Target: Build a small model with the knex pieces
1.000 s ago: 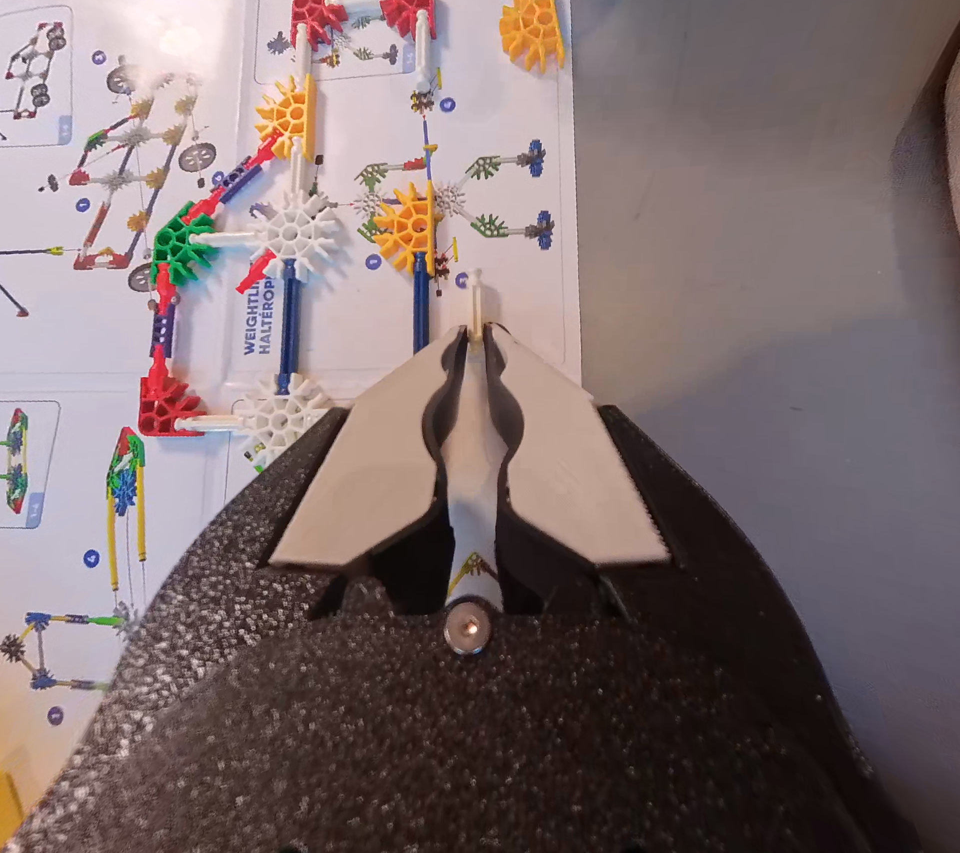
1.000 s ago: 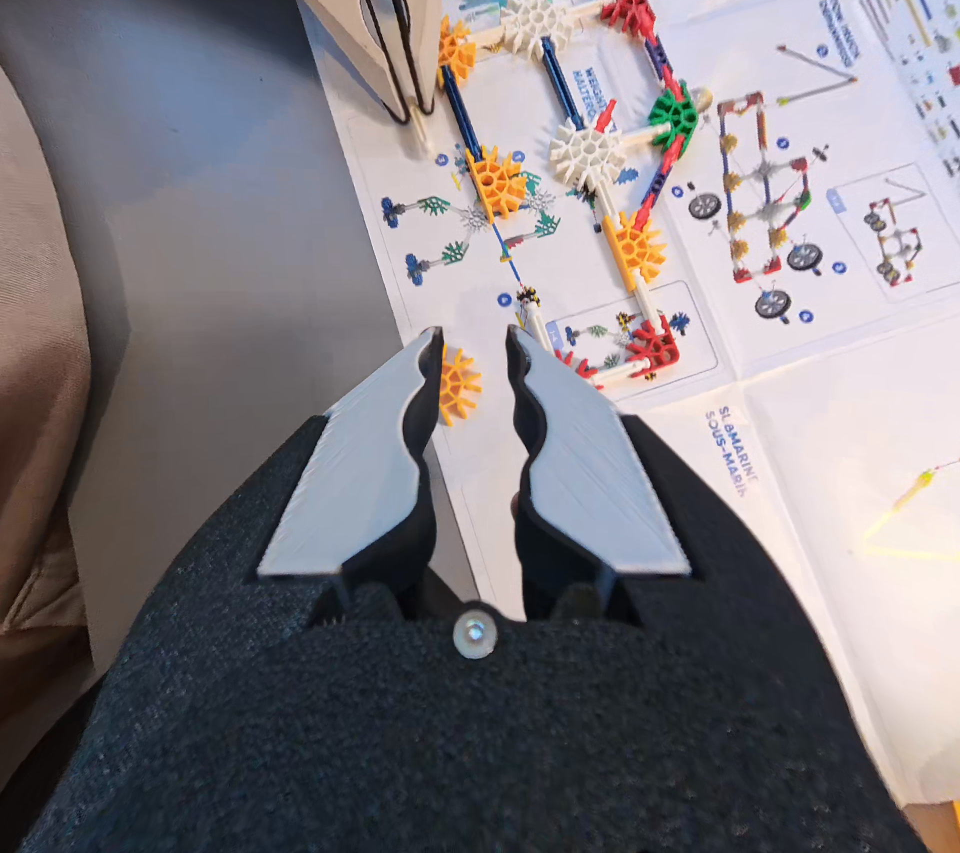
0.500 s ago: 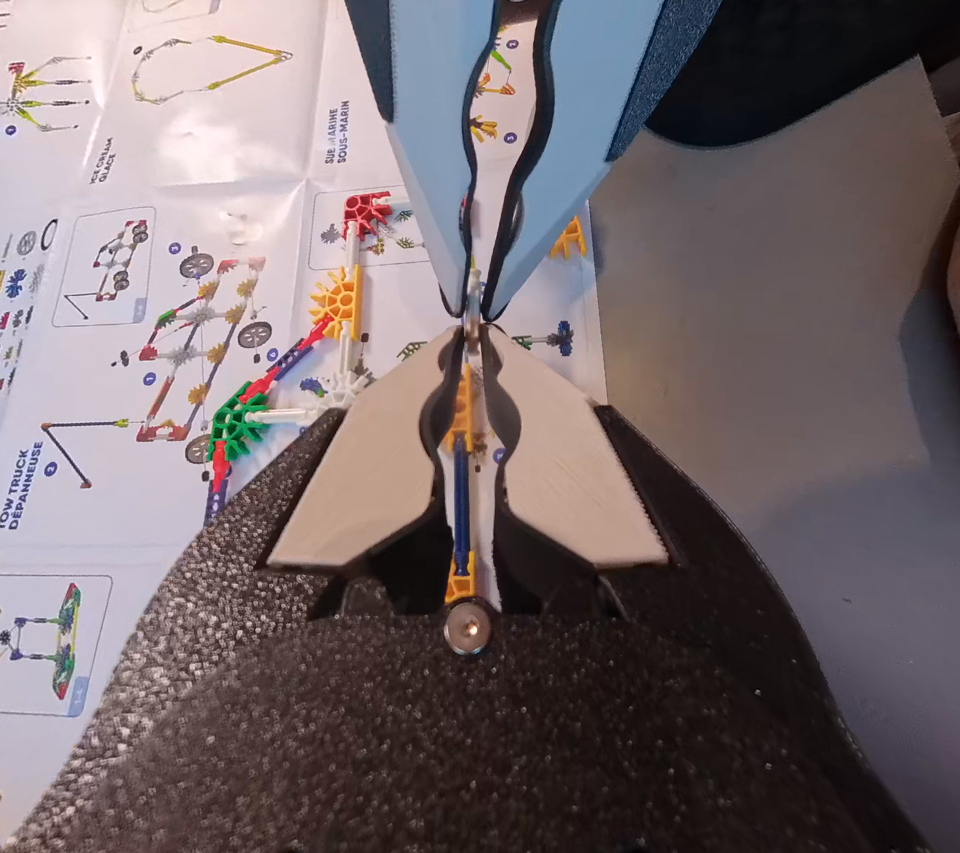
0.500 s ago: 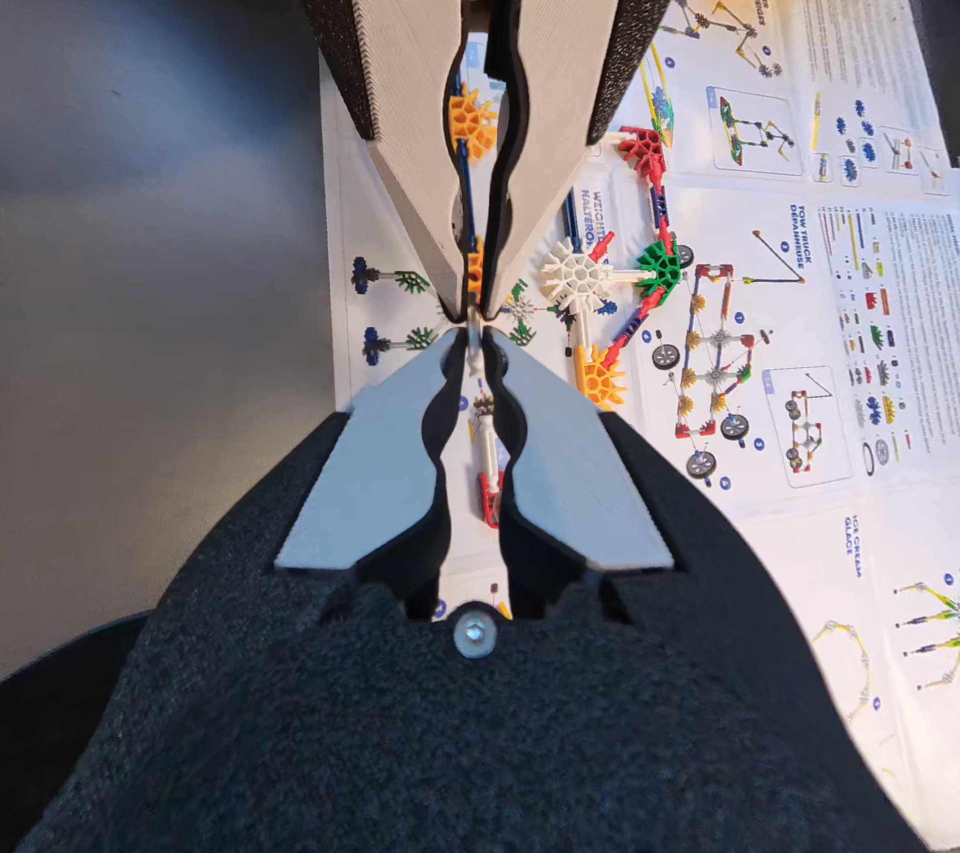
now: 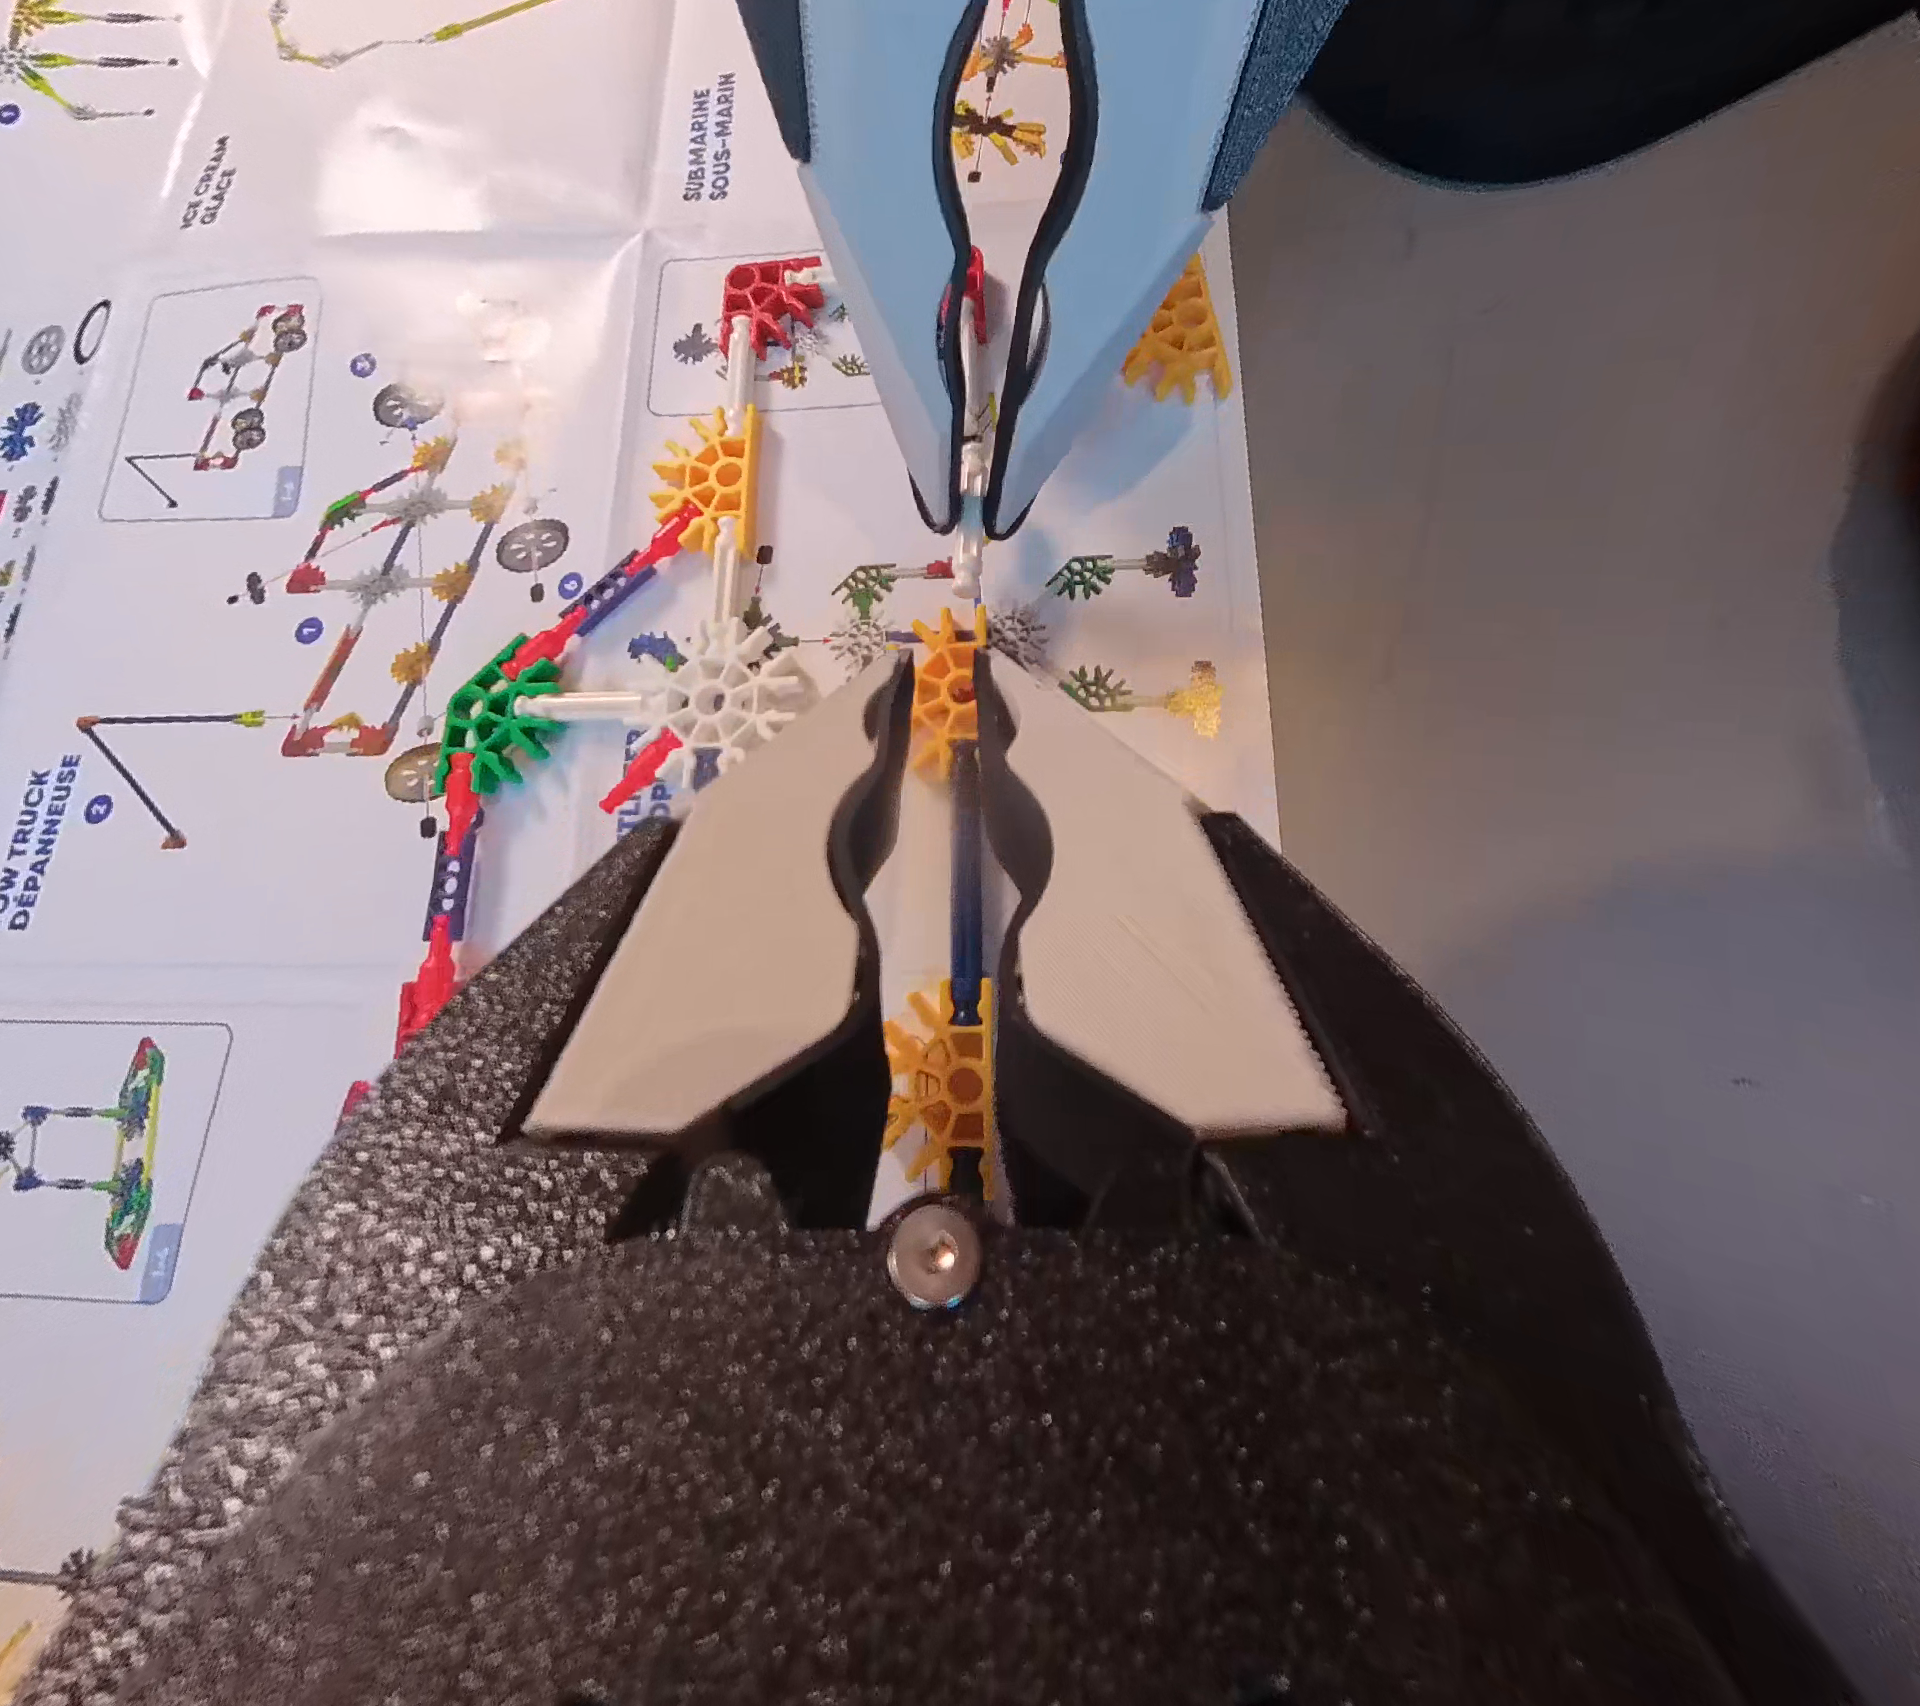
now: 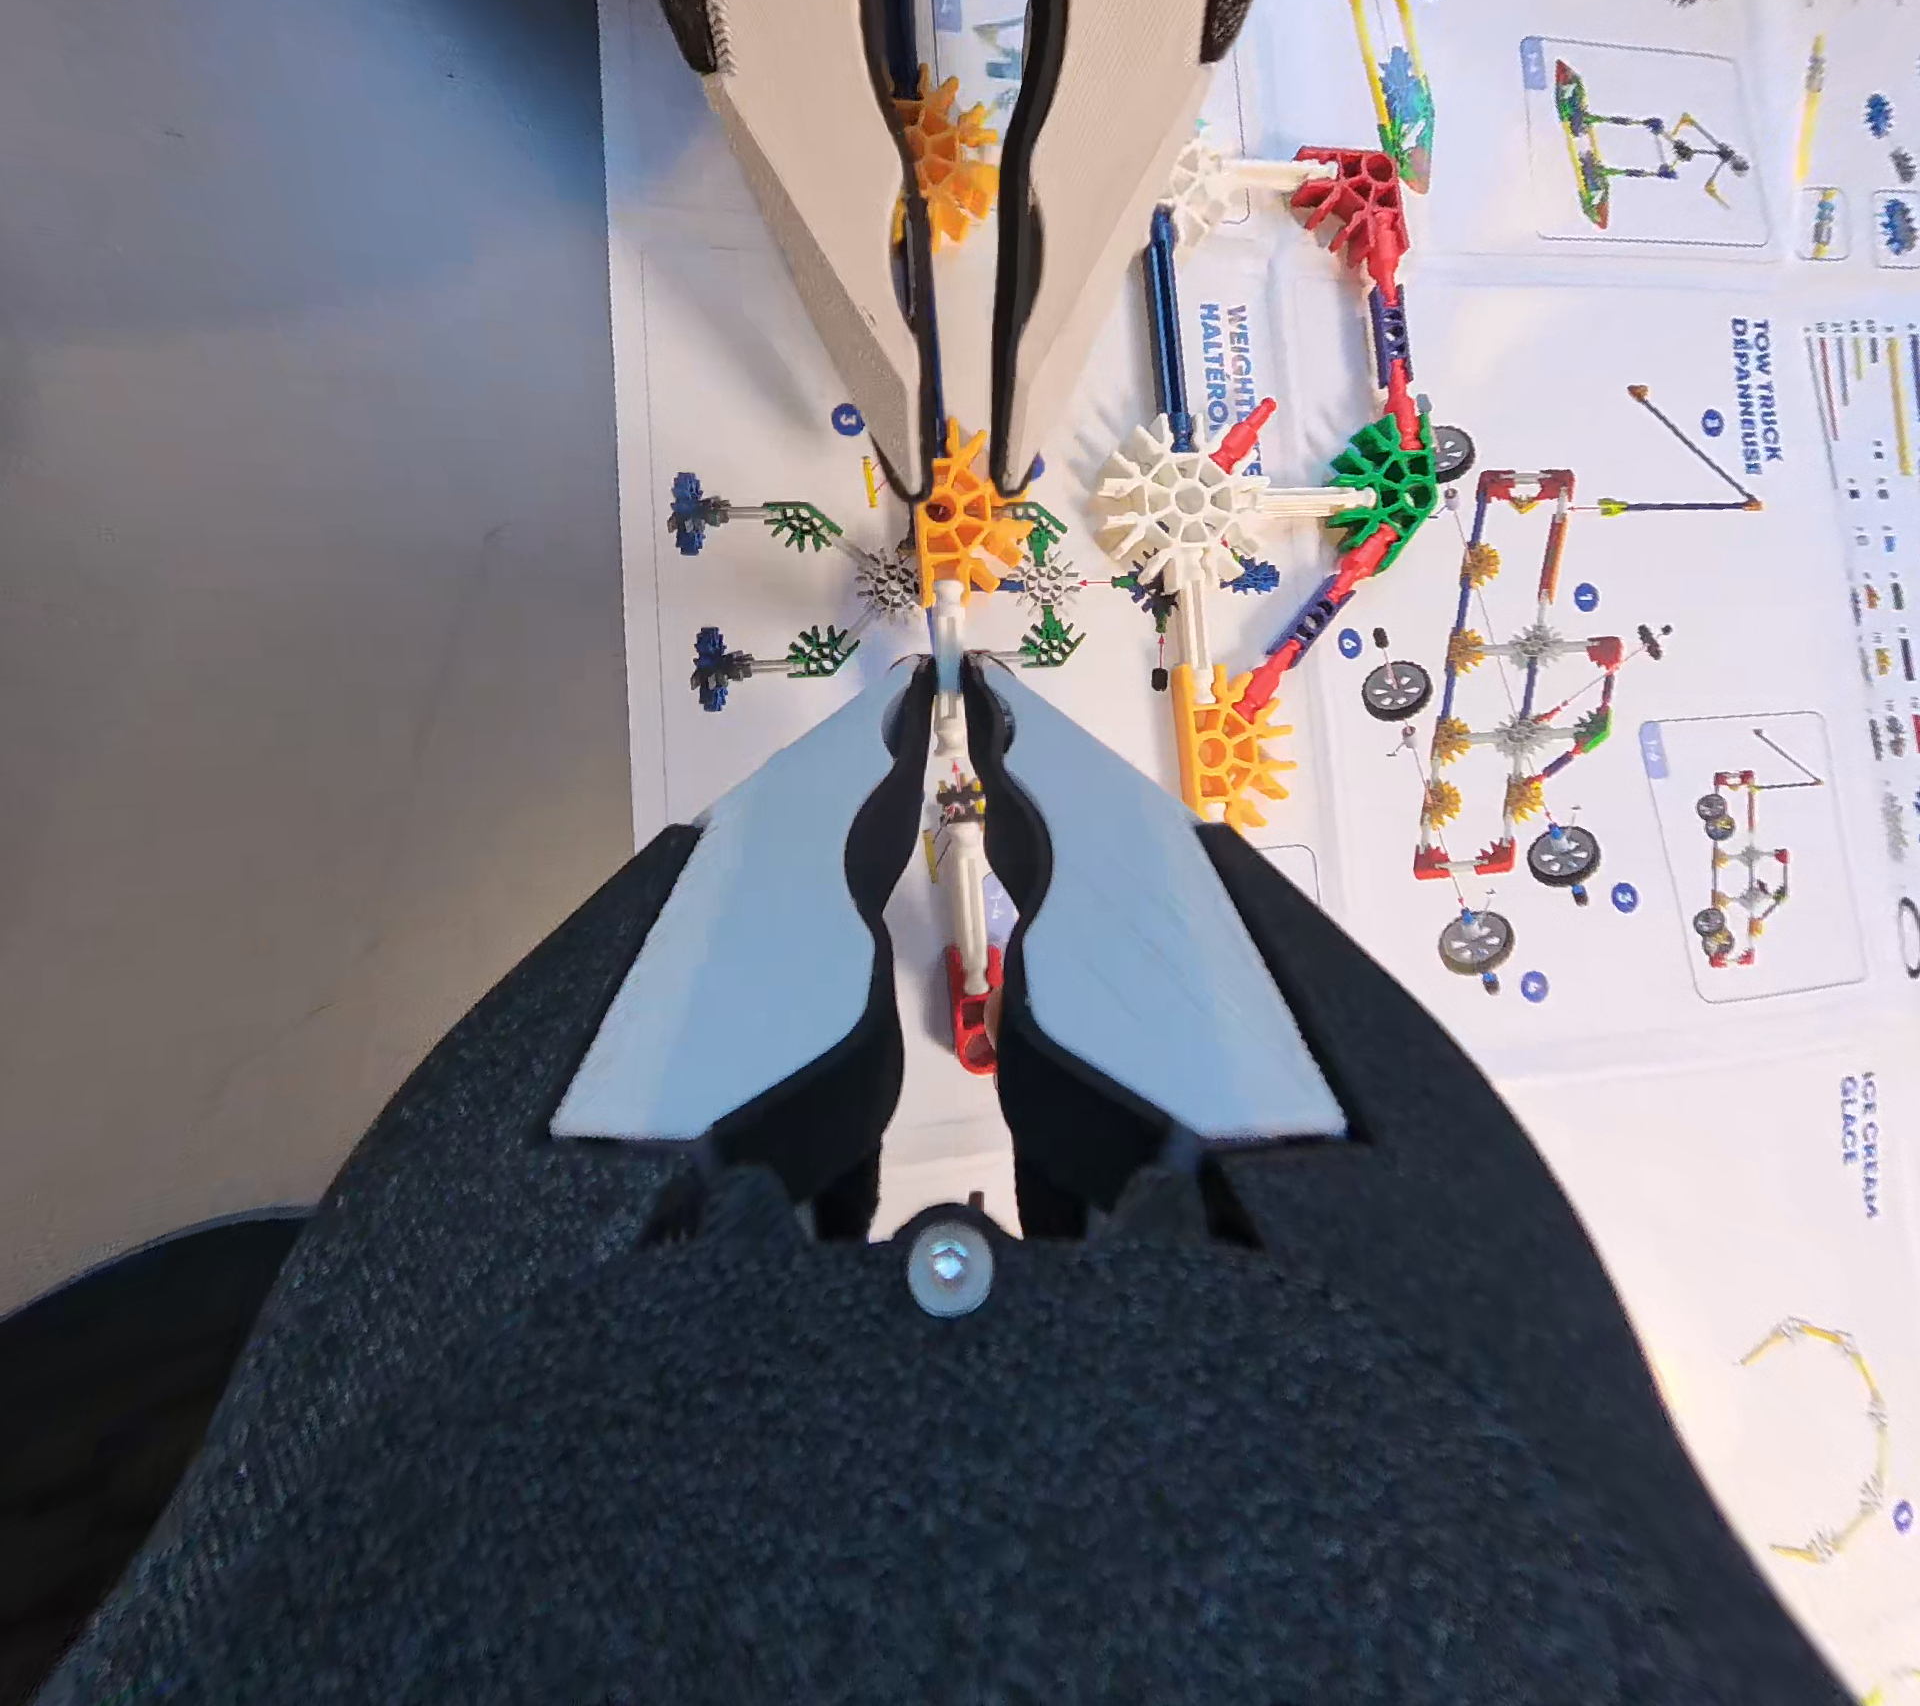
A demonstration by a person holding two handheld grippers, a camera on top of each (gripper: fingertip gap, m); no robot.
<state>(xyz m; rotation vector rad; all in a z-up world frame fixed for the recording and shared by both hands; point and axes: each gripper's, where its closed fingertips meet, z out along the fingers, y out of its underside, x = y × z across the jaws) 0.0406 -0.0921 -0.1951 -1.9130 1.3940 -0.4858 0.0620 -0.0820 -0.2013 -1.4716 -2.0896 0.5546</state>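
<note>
Your left gripper (image 5: 948, 680) has its pale fingers (image 5: 748, 908) drawn in on an orange connector (image 5: 943, 690) at their tips, with a dark blue rod (image 5: 966, 887) running back between them to a second orange connector (image 5: 940, 1085) near the gripper's base. Your right gripper (image 6: 943, 669) faces it tip to tip, its light blue fingers (image 6: 769, 929) clamped on a short white rod (image 6: 948, 617) whose far end meets the orange connector (image 6: 961, 524) held by the left one. Behind that grip, between the right fingers, another white rod (image 6: 968, 898) leads to a red connector (image 6: 975, 1002). All of this belongs to a flat toy frame lying on a white instruction sheet (image 5: 436, 222) printed with coloured build diagrams. To the left in the left wrist view the frame carries a white round connector (image 5: 717, 700), a green connector (image 5: 499, 721), an orange one (image 5: 712, 482) and a red corner piece (image 5: 769, 295), joined by white, red and blue rods. A loose orange connector (image 5: 1184, 337) lies at the sheet's edge, just beside the right gripper's fingers. The sheet rests on a grey surface (image 5: 1558, 617), which fills the right side of the left wrist view and the left side of the right wrist view.
</note>
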